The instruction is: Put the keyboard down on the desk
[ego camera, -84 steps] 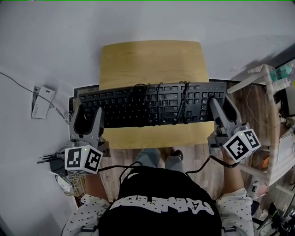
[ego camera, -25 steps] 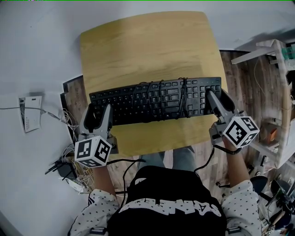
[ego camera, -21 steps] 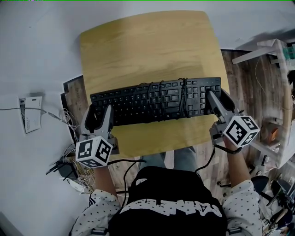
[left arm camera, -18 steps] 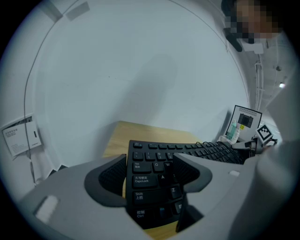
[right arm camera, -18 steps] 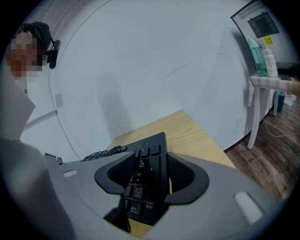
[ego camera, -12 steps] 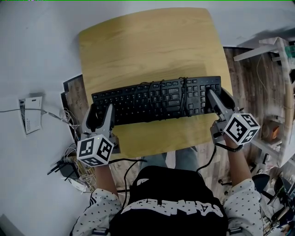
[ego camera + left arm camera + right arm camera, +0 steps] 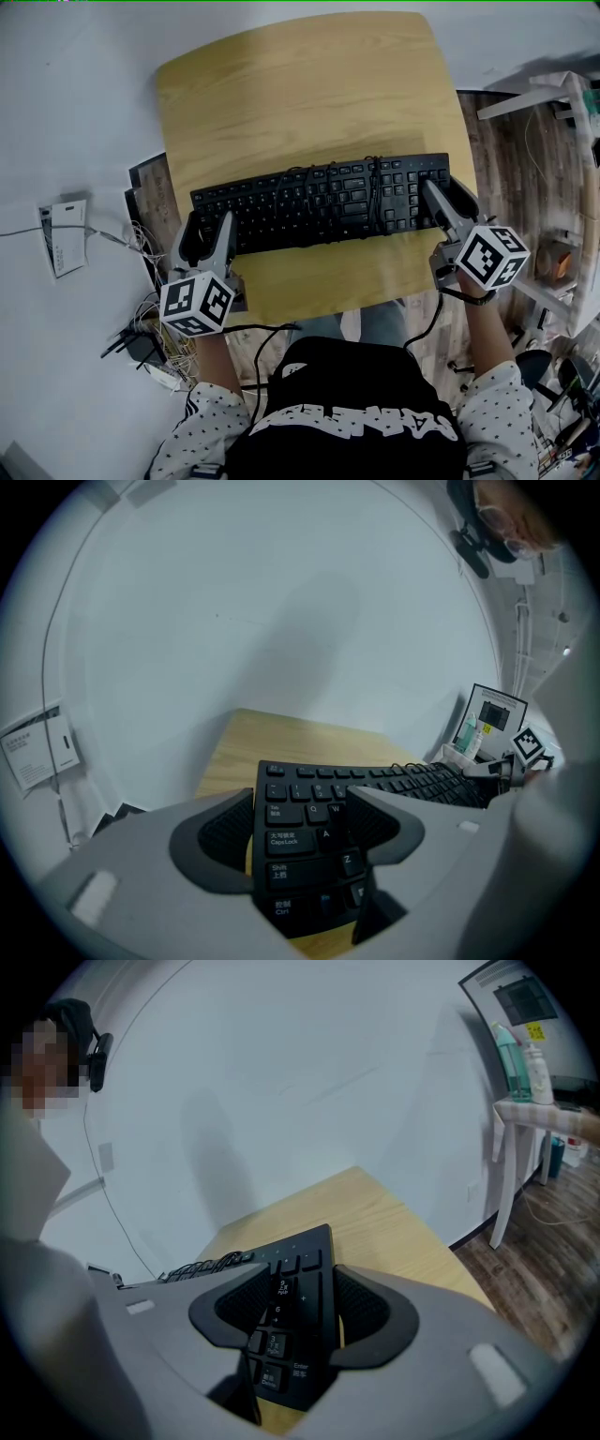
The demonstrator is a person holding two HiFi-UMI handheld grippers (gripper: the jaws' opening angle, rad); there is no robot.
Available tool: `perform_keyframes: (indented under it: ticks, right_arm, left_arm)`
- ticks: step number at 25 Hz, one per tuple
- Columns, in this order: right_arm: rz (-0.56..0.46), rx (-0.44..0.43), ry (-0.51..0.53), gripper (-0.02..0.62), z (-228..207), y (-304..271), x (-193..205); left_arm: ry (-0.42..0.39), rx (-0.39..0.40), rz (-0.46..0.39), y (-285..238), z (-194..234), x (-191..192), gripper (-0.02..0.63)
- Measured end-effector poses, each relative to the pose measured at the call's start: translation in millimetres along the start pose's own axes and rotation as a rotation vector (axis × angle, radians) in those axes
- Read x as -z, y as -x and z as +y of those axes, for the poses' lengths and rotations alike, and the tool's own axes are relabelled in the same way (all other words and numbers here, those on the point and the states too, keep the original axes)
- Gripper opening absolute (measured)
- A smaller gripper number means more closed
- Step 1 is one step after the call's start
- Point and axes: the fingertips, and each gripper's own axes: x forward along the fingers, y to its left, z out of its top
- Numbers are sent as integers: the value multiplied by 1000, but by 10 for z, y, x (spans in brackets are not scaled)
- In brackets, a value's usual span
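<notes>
Over the near half of the desk [image 7: 300, 84], the black keyboard [image 7: 319, 202] lies crosswise, left to right. Your left gripper [image 7: 206, 236] is clamped on its left end and your right gripper [image 7: 448, 202] on its right end.

Head view overhead; gripper views close, prob. level; share keyboard [image 7: 319, 204].

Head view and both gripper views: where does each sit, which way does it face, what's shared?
Head view: on the person's head, facing steeply down at the desk; shows torso, forearms, left gripper and right gripper.
Left gripper view: on the left gripper, looking along its jaws, clamped on the left end of the keyboard.
Right gripper view: on the right gripper, looking along its jaws at the keyboard's right end.
Shared: keyboard and desk.
</notes>
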Motion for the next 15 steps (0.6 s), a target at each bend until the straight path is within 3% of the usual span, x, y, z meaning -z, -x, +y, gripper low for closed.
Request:
perform_keyframes:
  ticks: [15]
  right_arm:
    - [41,29,-13,232,-38,-39,60]
  left_arm:
    - [-10,-17,37,-3,3,47,305]
